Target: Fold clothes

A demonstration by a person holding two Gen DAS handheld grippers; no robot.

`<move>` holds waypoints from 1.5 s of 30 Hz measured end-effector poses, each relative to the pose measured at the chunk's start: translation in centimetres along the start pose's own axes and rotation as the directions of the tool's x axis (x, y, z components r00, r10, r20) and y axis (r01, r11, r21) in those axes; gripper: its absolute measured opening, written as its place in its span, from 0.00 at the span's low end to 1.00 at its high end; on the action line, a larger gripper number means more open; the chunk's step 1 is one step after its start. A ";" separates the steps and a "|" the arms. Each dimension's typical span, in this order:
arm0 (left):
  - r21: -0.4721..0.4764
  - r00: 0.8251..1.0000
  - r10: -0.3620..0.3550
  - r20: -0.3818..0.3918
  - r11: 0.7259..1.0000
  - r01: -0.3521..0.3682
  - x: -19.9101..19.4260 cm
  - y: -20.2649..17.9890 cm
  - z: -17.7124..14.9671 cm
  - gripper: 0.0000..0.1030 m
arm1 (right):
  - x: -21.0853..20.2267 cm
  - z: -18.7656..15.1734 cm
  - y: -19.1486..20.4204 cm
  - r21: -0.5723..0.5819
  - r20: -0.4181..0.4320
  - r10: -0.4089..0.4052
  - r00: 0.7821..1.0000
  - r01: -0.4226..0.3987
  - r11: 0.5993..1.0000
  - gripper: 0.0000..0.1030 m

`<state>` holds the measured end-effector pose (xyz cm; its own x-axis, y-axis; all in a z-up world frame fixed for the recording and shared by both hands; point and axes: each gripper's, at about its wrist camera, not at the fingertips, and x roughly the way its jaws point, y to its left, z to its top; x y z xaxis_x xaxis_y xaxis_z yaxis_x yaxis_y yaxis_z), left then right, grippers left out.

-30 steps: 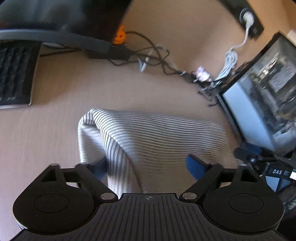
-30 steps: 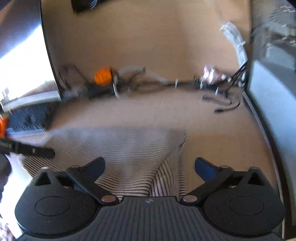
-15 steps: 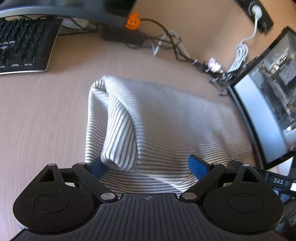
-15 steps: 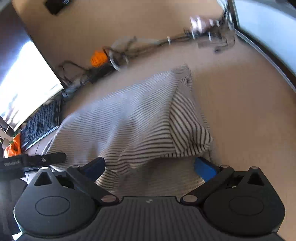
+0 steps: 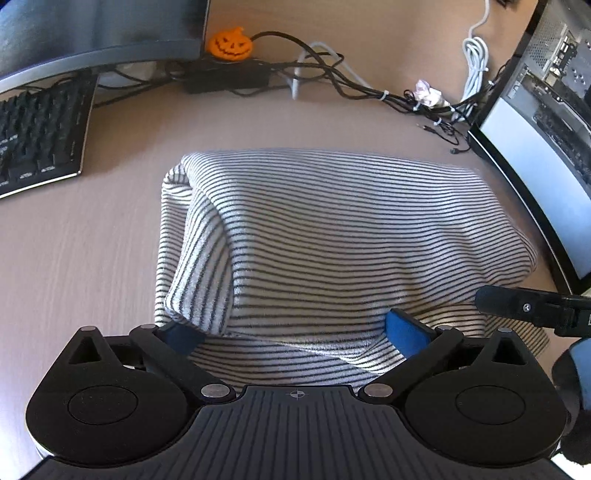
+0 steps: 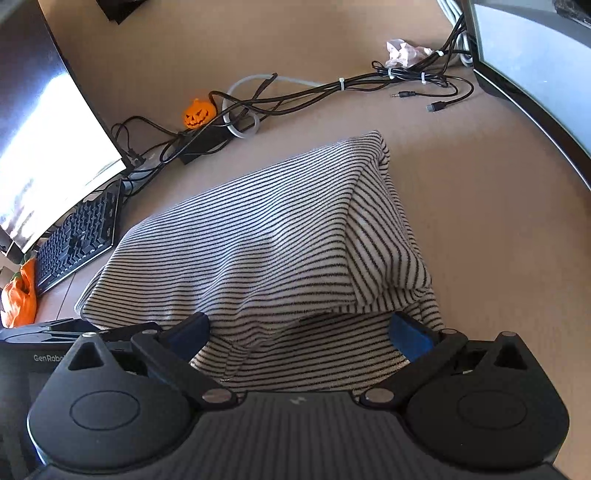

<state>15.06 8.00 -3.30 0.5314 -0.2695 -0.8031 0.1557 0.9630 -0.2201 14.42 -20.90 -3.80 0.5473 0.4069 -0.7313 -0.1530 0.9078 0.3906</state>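
Note:
A white garment with thin black stripes point(image 5: 332, 236) lies folded over on the wooden desk; it also shows in the right wrist view point(image 6: 266, 251). My left gripper point(image 5: 291, 332) is open, its blue pads either side of the garment's near folded edge. My right gripper point(image 6: 299, 332) is open too, straddling the near edge at the garment's right end. The top layer droops over a lower layer in front of both grippers. The right gripper's black body point(image 5: 528, 306) shows at the right of the left wrist view.
A black keyboard point(image 5: 37, 136) lies at the left, under a monitor point(image 5: 92, 33). An orange pumpkin figure point(image 5: 229, 43) and tangled cables point(image 5: 332, 74) lie at the back. A second monitor point(image 5: 546, 147) stands at the right. Bare desk point(image 6: 498, 221) lies right of the garment.
Both grippers have pulled back toward the near edge of the garment and tilted down. The folded top layer now lies lower and flatter over the lower layer.

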 end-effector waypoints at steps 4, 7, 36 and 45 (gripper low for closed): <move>0.008 1.000 -0.014 0.008 1.000 0.014 -0.1 0.2 -0.2 1.00 | 0.2 -0.7 1.0 -0.049 0.023 -0.044 0.999 0.045 0.998 1.00; -0.026 0.998 -0.068 0.002 0.997 0.068 -0.9 1.2 0.0 1.00 | -0.3 -0.8 1.1 -0.070 0.045 -0.050 0.998 0.053 0.996 1.00; -0.114 0.871 -0.479 0.112 0.864 0.490 -4.3 4.2 5.9 1.00 | -0.1 6.4 1.7 -0.214 0.016 0.239 0.971 -0.230 0.949 1.00; -0.103 0.965 -0.260 0.017 0.960 0.261 -3.1 4.4 2.3 1.00 | -1.4 3.9 0.9 -0.252 0.005 0.112 0.994 -0.108 0.962 1.00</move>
<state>15.98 13.06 -0.47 0.4868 -0.5110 -0.7084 0.2020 0.8549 -0.4779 16.79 -21.04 -0.26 0.5304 0.5060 -0.6802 -0.4136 0.8548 0.3133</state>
